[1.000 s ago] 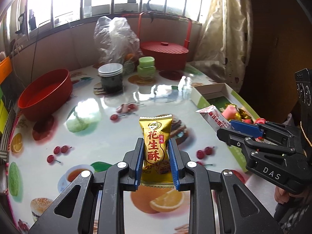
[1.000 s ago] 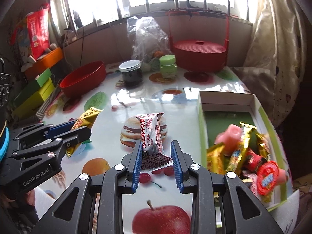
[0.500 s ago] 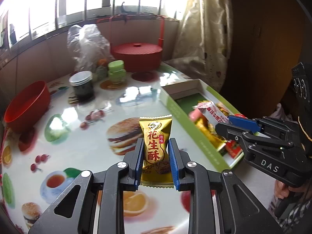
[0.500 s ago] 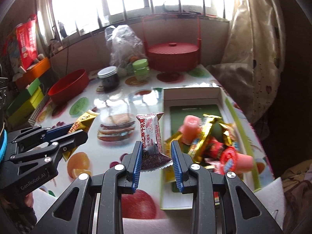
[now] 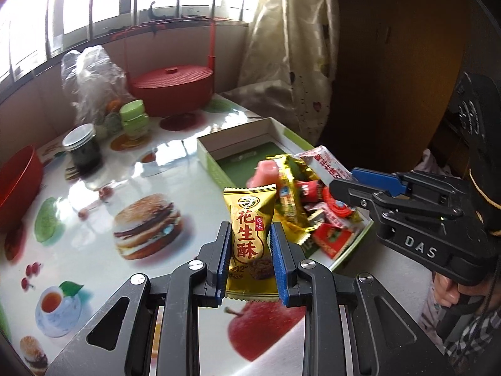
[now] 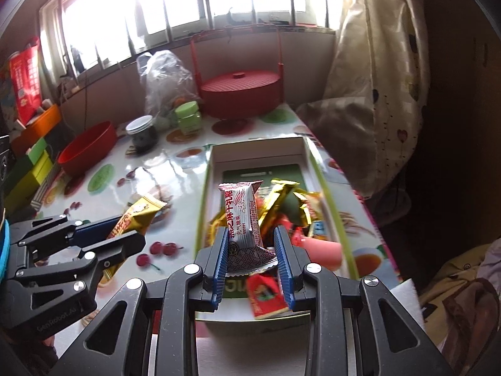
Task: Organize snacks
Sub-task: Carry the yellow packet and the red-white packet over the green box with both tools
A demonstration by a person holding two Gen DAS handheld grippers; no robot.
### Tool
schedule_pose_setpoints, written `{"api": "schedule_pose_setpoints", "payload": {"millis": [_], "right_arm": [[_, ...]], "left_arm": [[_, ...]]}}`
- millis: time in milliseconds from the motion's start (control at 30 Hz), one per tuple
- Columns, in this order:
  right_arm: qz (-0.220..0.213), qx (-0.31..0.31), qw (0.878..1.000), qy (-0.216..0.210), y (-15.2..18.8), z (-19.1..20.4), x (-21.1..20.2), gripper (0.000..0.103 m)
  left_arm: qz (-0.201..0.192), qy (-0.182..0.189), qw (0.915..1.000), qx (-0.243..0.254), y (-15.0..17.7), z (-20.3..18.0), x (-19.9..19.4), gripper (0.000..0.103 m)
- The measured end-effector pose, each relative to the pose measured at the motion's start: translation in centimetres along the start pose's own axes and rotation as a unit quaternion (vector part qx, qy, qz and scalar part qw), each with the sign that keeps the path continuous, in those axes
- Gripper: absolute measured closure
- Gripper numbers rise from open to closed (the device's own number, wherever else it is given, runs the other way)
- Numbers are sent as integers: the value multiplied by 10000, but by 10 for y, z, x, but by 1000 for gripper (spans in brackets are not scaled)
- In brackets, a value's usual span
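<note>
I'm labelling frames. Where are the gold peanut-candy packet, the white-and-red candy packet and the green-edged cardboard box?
Gold peanut-candy packet (image 5: 249, 228), left wrist view, printed front.
White-and-red candy packet (image 6: 242, 216), right wrist view, middle.
Green-edged cardboard box (image 6: 258, 152), right wrist view, far wall.

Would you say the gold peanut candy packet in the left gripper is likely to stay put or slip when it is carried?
The gold peanut candy packet stands upright between the left gripper pads, so it is probably fairly stiff. Its glossy foil looks slippery, so a loose grip might let it slide. It seems light.

Black skeletal left gripper (image 5: 250, 260) and right gripper (image 6: 252, 261), blue ribbed pads (image 5: 278, 263), silver screws (image 5: 194, 263), white "DAS" lettering, "GenRobot.AI" embossed, checked sleeve (image 5: 469, 341).
</note>
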State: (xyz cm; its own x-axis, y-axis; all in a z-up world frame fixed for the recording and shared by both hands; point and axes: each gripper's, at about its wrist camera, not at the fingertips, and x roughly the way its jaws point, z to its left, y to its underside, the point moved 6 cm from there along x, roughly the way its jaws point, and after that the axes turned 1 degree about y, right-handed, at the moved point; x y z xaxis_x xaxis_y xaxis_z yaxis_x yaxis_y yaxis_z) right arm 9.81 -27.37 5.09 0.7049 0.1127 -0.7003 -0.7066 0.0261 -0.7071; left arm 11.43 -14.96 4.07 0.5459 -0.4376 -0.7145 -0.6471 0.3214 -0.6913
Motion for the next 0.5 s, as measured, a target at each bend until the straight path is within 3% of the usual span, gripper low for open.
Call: {"api": "schedule_pose_setpoints", "payload": {"millis": [500], "right_arm": [[102, 265, 9992, 266, -1, -46, 11, 75]], "left_arm": [[211, 227, 9994, 170, -3, -28, 29, 77]]}}
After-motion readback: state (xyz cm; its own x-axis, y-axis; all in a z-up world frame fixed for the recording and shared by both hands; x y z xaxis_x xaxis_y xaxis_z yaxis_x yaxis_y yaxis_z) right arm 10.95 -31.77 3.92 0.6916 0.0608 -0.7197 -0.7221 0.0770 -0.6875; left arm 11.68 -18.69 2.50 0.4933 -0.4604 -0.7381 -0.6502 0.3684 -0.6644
